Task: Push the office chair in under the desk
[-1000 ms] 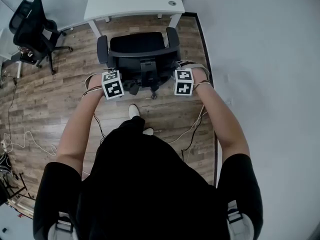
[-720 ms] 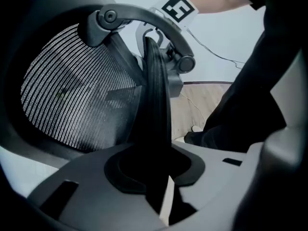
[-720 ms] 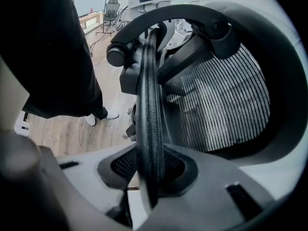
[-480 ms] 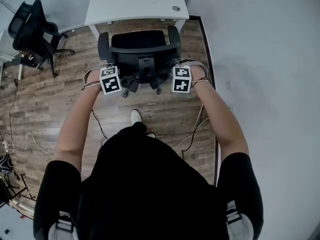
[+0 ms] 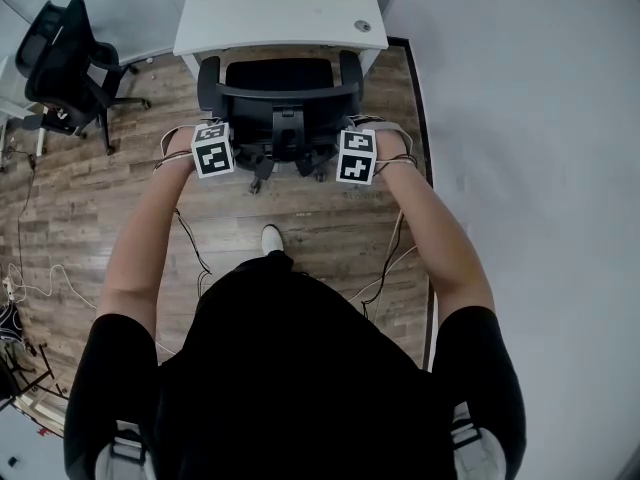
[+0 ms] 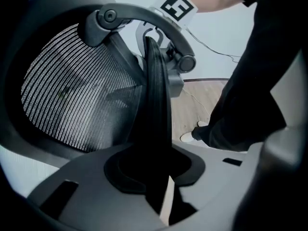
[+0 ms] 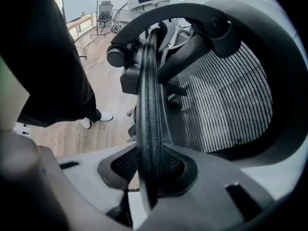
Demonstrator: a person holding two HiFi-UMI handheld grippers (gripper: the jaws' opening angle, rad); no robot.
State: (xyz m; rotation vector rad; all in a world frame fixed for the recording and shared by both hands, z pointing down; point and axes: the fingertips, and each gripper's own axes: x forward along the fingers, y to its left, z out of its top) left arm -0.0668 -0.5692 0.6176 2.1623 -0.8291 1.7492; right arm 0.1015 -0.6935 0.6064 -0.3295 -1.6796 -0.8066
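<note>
Left hand-held gripper (image 6: 156,177) and right hand-held gripper (image 7: 149,172), its jaws just tightening, clamp the chair (image 5: 280,94) by its backrest. Seat front at worktop (image 5: 270,8) edge; second chair (image 5: 62,53) well left.

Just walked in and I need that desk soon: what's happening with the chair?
A person holds the office chair by its mesh backrest, the left gripper and right gripper each clamped on one side edge; the right's jaws have just tightened. The chair faces the white desk, seat front at its edge, not yet fully under.
</note>
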